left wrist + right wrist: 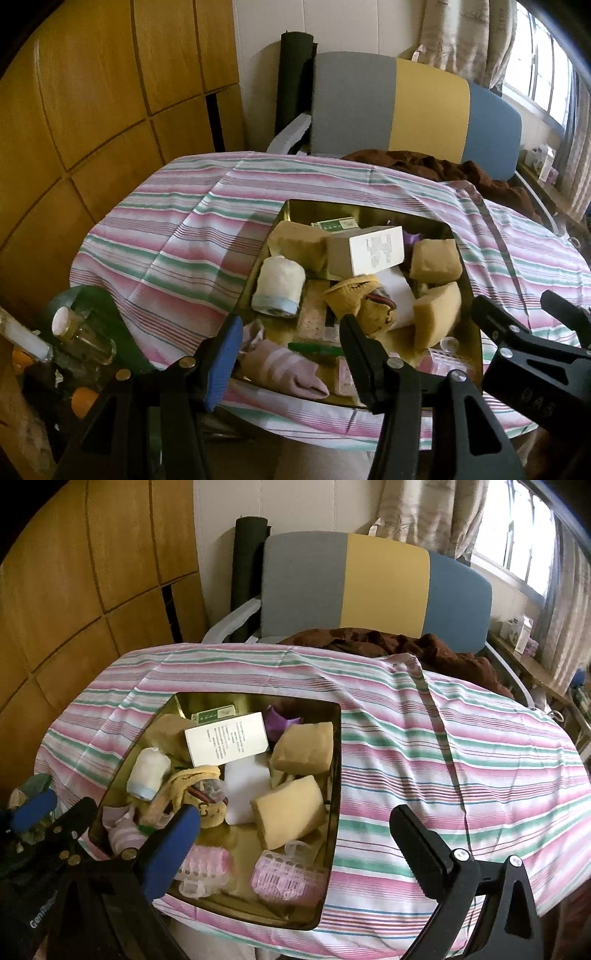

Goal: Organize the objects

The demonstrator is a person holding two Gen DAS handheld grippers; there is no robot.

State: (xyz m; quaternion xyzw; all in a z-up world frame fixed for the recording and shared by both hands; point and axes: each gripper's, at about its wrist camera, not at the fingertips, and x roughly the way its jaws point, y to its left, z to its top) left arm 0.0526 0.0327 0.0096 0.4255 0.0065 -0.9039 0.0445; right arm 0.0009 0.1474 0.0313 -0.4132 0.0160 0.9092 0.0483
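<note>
A striped cloth (424, 746) in pink, green and white covers the table and fills the middle of both views. Behind it, at upper centre, stands a chair (376, 583) with a grey, yellow and blue backrest, a dark brown garment (399, 646) heaped on its seat. Wooden panelling (92, 92) takes up the upper left.

On the cloth sits a gold metal tray (334, 760), at left of centre in the right wrist view and at lower centre in the left wrist view. The task's things lie piled inside it: tan sponge blocks (304, 747), a white box (227, 738) with printed text lying on top of the pile, a green packet (216, 713) at the far end, a rolled white sock (279, 291) at the tray's left side, a yellow cloth piece (364, 295), a pink striped sock (291, 365) at the near left corner, and pink hair rollers (288, 877) along the near edge.

The left gripper (288, 339) hangs over the tray's near left corner, jaws partly spread with nothing pinched between them. The right gripper (295, 827) hovers over the tray's near right edge, jaws spread wide and empty
</note>
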